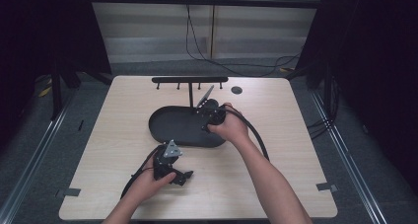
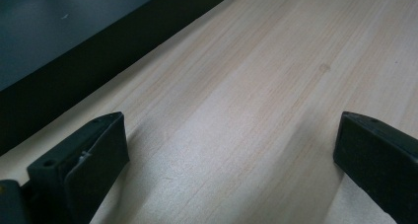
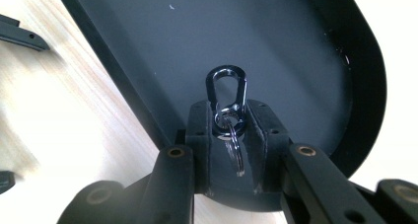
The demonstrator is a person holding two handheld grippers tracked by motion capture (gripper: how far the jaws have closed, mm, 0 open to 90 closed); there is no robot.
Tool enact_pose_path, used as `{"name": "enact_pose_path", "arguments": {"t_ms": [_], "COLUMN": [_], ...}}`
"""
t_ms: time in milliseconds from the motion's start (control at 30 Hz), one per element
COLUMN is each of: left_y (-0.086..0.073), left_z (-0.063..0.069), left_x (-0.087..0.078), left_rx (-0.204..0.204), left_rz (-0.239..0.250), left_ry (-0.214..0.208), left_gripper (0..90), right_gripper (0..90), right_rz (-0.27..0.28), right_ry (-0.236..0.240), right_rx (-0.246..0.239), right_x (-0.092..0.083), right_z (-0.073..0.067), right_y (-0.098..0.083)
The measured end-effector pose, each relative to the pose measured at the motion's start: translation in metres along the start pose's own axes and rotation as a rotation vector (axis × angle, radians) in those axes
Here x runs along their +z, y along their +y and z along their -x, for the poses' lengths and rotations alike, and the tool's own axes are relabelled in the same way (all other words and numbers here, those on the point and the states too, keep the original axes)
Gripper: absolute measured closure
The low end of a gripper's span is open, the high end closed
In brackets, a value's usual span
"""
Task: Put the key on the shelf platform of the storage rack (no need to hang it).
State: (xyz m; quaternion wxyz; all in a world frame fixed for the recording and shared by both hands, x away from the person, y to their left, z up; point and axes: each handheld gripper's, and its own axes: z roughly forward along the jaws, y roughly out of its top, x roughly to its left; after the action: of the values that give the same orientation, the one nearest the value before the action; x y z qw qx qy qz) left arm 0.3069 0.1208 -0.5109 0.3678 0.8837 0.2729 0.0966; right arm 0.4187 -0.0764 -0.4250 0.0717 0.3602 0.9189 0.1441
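A silver carabiner [image 3: 226, 86] with a key ring [image 3: 236, 157] hanging from it is pinched between the pads of my right gripper [image 3: 227, 120], which is shut on it. That gripper [image 1: 207, 121] hovers over the right end of a black oval tray [image 1: 167, 125], with the tray floor [image 3: 246, 31] right behind the clip. My left gripper [image 1: 183, 176] rests low on the wooden table in front of the tray. Its jaws stand wide open [image 2: 231, 130] with bare wood between them and the tray's dark wall [image 2: 74, 66] beside it.
A black rack [image 1: 190, 79] with several small hooks stands on a post behind the tray. A round black grommet [image 1: 236, 90] sits at the table's back right. Cables trail from both grippers toward the front edge. A jaw of the left gripper [image 3: 19, 34] lies beyond the tray's rim.
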Motion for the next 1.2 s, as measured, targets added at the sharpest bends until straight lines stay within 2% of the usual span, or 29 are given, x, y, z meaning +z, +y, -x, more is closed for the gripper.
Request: {"name": "enact_pose_path", "arguments": {"t_ms": [433,567,867,1200], "left_y": [0.000,0.000,0.000,0.000], "left_z": [0.000,0.000,0.000,0.001], "left_x": [0.000,0.000,0.000,0.000], "left_rx": [0.001,0.000,0.000,0.006], "left_rz": [0.001,0.001,0.000,-0.001], "left_ry": [0.003,0.002,0.003,0.005], "left_gripper": [0.0,0.0,0.0,0.0], "right_gripper": [73.2,73.2,73.1,72.9], "right_rz": [0.010,0.007,0.005,0.030], "right_ry": [-0.002,0.005,0.003,-0.006], "right_rx": [-0.010,0.003,-0.011,-0.007], "right_x": [0.013,0.019,0.028,0.034], "right_z": [0.000,0.000,0.000,0.001], "right_y": [0.003,0.005,0.006,0.006]}}
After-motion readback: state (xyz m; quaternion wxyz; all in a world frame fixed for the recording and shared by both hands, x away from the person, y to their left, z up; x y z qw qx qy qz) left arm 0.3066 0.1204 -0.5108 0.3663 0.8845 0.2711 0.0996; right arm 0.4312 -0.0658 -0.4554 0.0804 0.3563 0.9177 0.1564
